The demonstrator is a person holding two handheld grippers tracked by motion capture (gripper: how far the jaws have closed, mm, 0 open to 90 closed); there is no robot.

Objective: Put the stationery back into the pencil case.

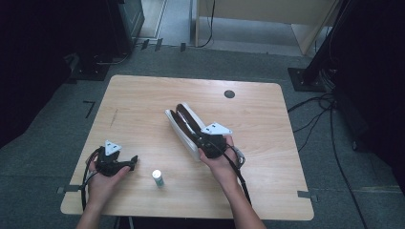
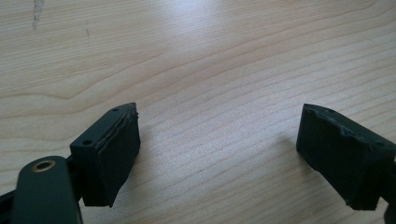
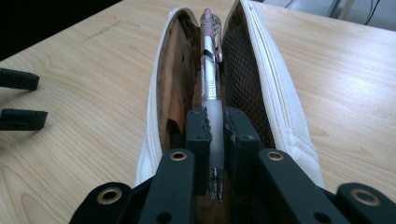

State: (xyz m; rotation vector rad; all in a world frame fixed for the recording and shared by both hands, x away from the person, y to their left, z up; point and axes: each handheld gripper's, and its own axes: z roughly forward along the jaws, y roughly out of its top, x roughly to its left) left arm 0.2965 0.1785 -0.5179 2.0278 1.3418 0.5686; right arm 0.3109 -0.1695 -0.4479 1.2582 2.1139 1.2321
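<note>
A white pencil case (image 1: 183, 125) with a brown lining lies unzipped on the table, running from mid-table toward the person's right hand. My right gripper (image 3: 215, 126) is shut on a clear pen (image 3: 209, 70) with a frosted grip, which lies lengthwise inside the white pencil case (image 3: 275, 93), tip toward the camera. In the high view the right gripper (image 1: 204, 141) sits at the case's near end. My left gripper (image 1: 133, 161) rests low over the table at the front left, open, with bare wood between its pads (image 2: 116, 154).
A small white bottle (image 1: 157, 178) with a green label stands near the front edge between the hands. A dark round grommet (image 1: 229, 94) sits near the table's (image 1: 143, 100) far edge. Cables and stand bases lie on the grey floor around it.
</note>
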